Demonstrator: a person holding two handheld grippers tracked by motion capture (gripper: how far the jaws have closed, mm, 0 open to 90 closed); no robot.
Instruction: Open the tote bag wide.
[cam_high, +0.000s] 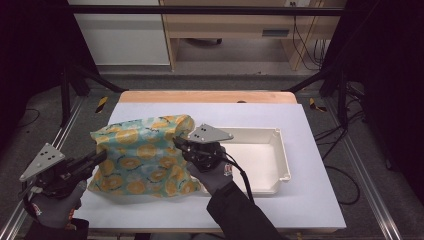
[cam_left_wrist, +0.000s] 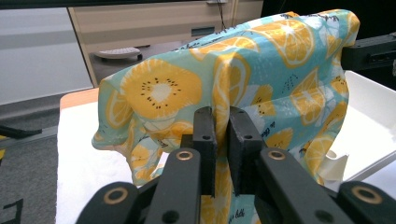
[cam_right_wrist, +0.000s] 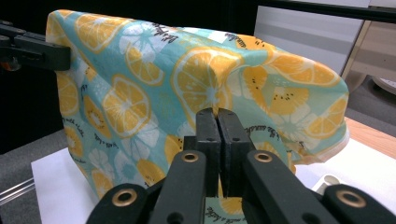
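- A teal cloth bag printed with orange and lemon slices (cam_high: 142, 155) is held up over the white mat (cam_high: 300, 200) that covers the table, left of the middle of the scene.
- The left gripper (cam_high: 100, 157) comes in from the near left; in the left gripper view its black jaws are clenched on a raised fold of the bag (cam_left_wrist: 261, 79), with the fabric pinched between the pads.
- The right gripper (cam_high: 179, 145) reaches in from the near middle and meets the bag's right side, near its top corner; in the right gripper view its jaws are pressed together on a fold of the bag (cam_right_wrist: 154, 93).
- Both hands are gloved: the left hand (cam_high: 55, 202) sits at the near left corner, the right hand (cam_high: 212, 175) just in front of the tray.
- A white rectangular plastic tray (cam_high: 282, 160) lies on the mat just right of the bag; the bag's right side overlaps the tray's left end in the high view.
- The bag bulges between the two grips, its top edge running from one gripper to the other.
- A bare wooden strip of tabletop (cam_high: 207, 96) shows along the far edge of the mat.
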